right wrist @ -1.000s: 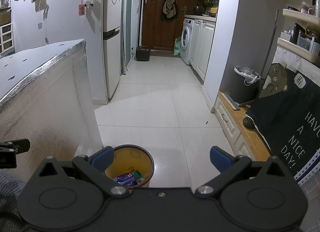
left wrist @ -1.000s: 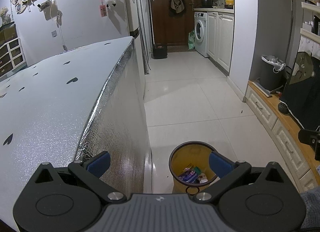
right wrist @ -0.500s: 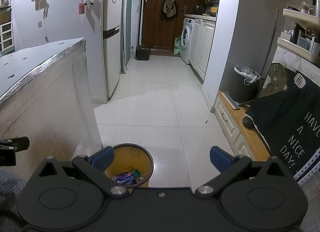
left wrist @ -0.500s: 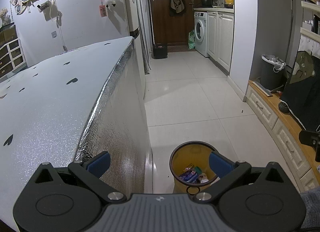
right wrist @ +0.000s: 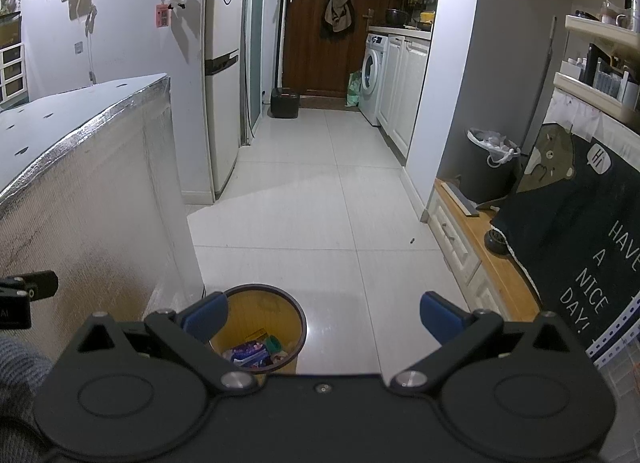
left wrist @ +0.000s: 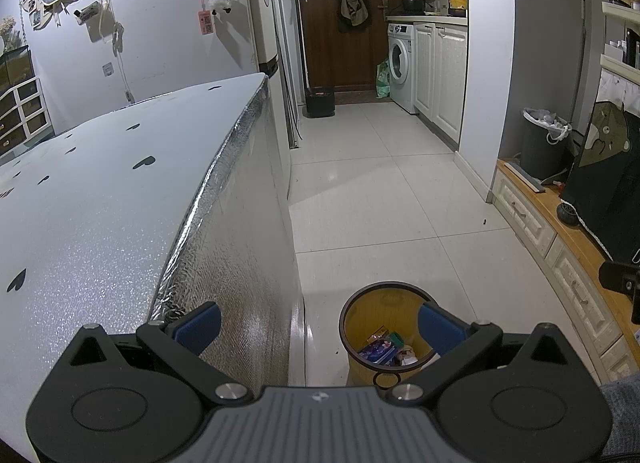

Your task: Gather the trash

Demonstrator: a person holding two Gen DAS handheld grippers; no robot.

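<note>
Home interior, hallway opening into kitchen. White tiled floor [right wrist: 320, 199]; tall fridge [right wrist: 222, 75]; front-loading washing machine [right wrist: 372, 77] under white cabinets; dark wooden door [right wrist: 316, 27] with hanging bag; photos and trinkets on wall [left wrist: 132, 15]; lined bin [right wrist: 490, 167].

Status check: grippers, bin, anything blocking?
Left gripper open, empty. Right gripper open, empty. Round yellow wastebasket on floor, wrappers inside. Nothing blocking.

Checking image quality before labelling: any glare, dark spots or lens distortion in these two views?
Left wrist view: the foil-covered table is overexposed to near white, and its straight edge bows from fisheye distortion. Right wrist view: the floor shows soft glare, the far door is dim, and the corners vignette black.
</note>
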